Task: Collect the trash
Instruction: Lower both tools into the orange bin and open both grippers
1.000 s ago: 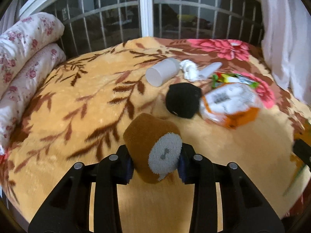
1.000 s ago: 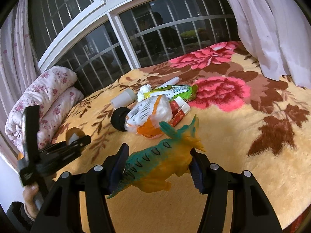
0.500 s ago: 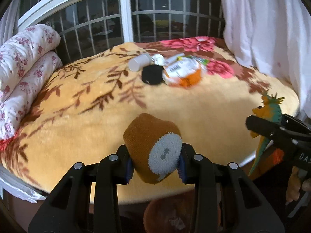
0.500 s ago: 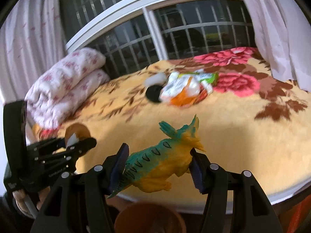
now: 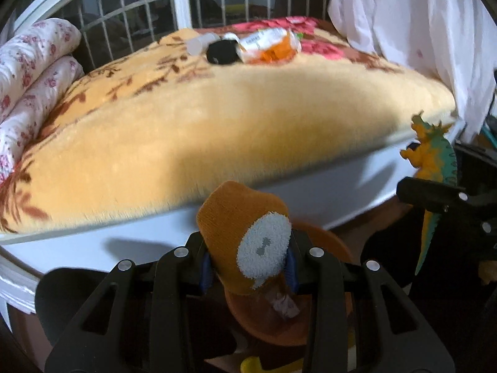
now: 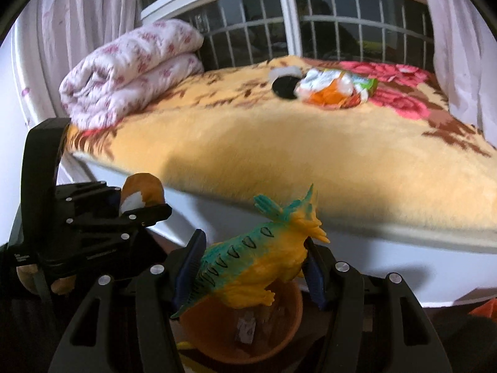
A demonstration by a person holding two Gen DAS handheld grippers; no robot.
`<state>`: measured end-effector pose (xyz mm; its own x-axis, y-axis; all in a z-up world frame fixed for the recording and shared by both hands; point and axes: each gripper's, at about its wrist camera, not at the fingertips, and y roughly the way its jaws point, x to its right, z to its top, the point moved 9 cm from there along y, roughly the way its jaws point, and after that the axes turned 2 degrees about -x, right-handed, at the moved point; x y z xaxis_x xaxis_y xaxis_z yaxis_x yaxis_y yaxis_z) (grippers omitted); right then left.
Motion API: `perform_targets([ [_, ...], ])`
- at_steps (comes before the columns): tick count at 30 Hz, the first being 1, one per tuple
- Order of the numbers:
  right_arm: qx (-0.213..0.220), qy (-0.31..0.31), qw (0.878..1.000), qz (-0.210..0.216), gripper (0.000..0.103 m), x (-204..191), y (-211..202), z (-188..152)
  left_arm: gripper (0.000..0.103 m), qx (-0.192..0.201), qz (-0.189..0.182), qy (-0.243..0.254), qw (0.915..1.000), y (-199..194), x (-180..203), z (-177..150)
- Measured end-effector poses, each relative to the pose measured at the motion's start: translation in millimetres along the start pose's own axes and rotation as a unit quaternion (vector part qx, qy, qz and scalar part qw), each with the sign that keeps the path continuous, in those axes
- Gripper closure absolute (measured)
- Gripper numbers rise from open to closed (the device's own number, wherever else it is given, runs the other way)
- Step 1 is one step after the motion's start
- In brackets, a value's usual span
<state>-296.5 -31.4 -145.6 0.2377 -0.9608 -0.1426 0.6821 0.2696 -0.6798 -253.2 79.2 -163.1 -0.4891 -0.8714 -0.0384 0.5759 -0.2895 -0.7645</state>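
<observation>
My left gripper (image 5: 248,267) is shut on a rolled brown sock (image 5: 245,233) with a grey toe patch. It hangs over an orange bin (image 5: 326,245) on the floor beside the bed. My right gripper (image 6: 251,267) is shut on a yellow and green toy dinosaur (image 6: 264,258), held above the same orange bin (image 6: 279,335). The right wrist view shows the left gripper (image 6: 136,208) at the left with the sock (image 6: 143,189). The dinosaur (image 5: 435,161) appears at the right of the left wrist view. Scraps lie in the bin.
Far back on the yellow floral blanket (image 5: 186,124) lie an orange and white wrapper (image 6: 329,87), a black round object (image 6: 284,88), a white cup (image 5: 200,43) and a green packet (image 6: 366,85). A folded floral quilt (image 6: 130,68) sits at the left. White curtains hang at both sides.
Both grippers have pulled back off the bed and sunk beside its edge, still gripping the sock and the dinosaur. The orange bin has come into view below them.
</observation>
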Motion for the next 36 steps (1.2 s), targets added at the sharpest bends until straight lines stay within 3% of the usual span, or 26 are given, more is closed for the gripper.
perform_targets([
  [4,-0.052,-0.01,0.998,0.019,0.045,-11.9,19.1,-23.7,0.069,-0.035,-0.015,0.021,0.999,13.9,8.1,-27.6],
  [8,-0.116,-0.015,0.993,0.008,0.045,-13.2,49.2,-50.7,0.069,-0.091,-0.032,0.017,0.9952,41.4,9.1,-50.3],
  [16,-0.23,-0.015,0.973,0.011,0.045,-4.3,119.1,-93.1,0.069,-0.185,-0.036,0.013,0.982,112.0,4.2,-73.6],
  [21,-0.288,-0.018,0.957,0.01,0.045,0.3,141.4,-121.1,0.069,-0.246,-0.044,0.016,0.9682,148.3,8.7,-104.6],
  [28,-0.333,0.011,0.943,0.019,0.044,5.1,158.7,-139.5,0.067,-0.27,-0.051,0.026,0.9613,157.1,14.2,-117.1],
  [32,-0.342,0.02,0.939,0.016,0.034,4.5,163.0,-139.8,0.042,-0.268,-0.043,0.031,0.9621,157.6,12.7,-115.7],
  [36,-0.335,0.027,0.942,0.019,0.033,2.9,160.0,-137.9,0.039,-0.262,-0.039,0.034,0.9635,157.0,8.9,-114.0],
])
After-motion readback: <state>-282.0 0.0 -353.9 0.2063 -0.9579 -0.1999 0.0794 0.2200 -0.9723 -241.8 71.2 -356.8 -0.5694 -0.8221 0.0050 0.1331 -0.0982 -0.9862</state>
